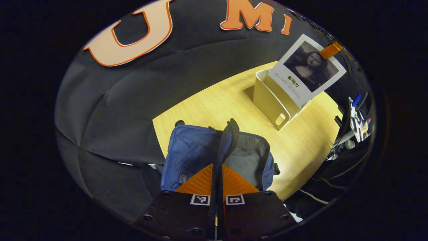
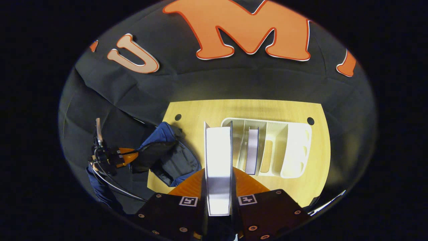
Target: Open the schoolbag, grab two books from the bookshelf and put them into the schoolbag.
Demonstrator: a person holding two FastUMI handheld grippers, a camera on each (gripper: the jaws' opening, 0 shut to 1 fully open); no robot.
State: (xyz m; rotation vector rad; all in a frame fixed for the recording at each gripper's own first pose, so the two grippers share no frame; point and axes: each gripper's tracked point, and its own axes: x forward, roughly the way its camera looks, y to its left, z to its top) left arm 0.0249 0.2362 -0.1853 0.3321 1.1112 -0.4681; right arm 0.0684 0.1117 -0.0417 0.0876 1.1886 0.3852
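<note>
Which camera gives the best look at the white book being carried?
The left gripper view: the white picture-cover book shows its whole front above the cream shelf. The right gripper view shows just its edge, clamped in that tool.

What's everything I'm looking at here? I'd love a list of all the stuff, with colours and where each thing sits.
Table: one, light wood, in front of the black cloth wall.
Schoolbag: one, blue with grey lining, at the table's edge, its flap held up and the mouth open.
Bookshelf: one, cream-white, with dividers, on the table beside the bag.
Held book: one, white, lifted above the table; its cover carries a black-and-white portrait in the left gripper view.
Book in the shelf: one, white, upright in a slot.
Cables and small clutter: several, mixed colours, beyond the table's far edge.
Left gripper: one, orange fingers, pinching the bag's flap.
Right gripper: one, orange fingers, clamping the held book.
</note>
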